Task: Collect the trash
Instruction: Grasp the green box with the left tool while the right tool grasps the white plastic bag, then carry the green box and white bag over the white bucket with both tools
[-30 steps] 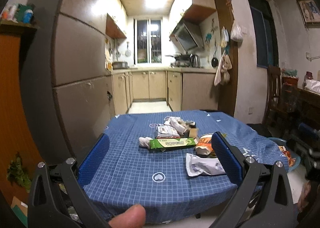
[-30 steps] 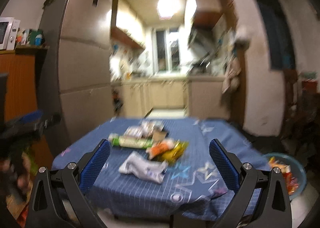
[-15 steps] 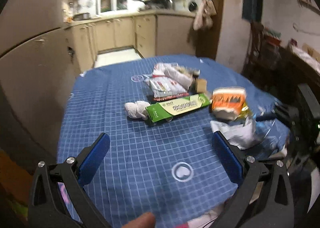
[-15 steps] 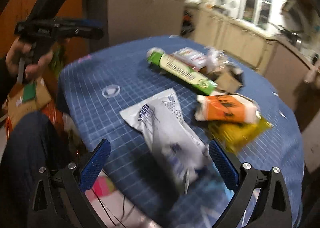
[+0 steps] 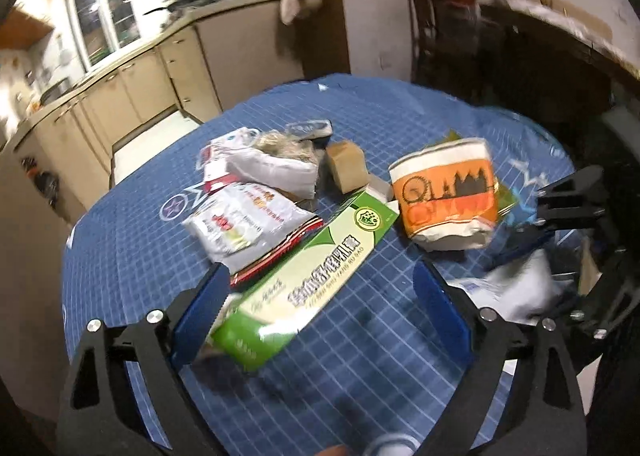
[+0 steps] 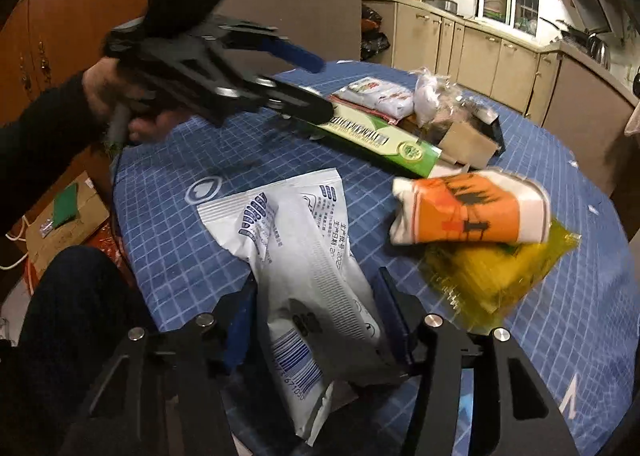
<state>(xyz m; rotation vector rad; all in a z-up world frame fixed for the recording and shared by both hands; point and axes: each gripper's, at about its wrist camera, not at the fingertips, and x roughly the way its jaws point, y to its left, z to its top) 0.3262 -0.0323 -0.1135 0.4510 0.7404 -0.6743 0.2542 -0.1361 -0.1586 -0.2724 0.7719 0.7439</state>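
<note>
Trash lies on a round table with a blue checked cloth [image 5: 120, 248]. My left gripper [image 5: 320, 308] is open, its blue pads on either side of the near end of a long green box [image 5: 312, 276]. My right gripper [image 6: 316, 320] has closed on a white plastic bag [image 6: 316, 276] at the table's near edge. An orange and white wrapper [image 6: 472, 212] lies on a yellow packet [image 6: 500, 272]. White snack bags [image 5: 240, 224] and a small brown box [image 5: 346, 166] sit behind the green box.
The left gripper shows in the right wrist view [image 6: 280, 84], held by a hand over the green box [image 6: 380, 140]. Kitchen cabinets [image 5: 140, 96] stand beyond the table. Dark furniture [image 5: 540, 68] is at the right. A cardboard box [image 6: 60, 216] lies on the floor.
Both grippers came down and forward to the table. The left now straddles the green box. The right has narrowed its jaws onto the white bag.
</note>
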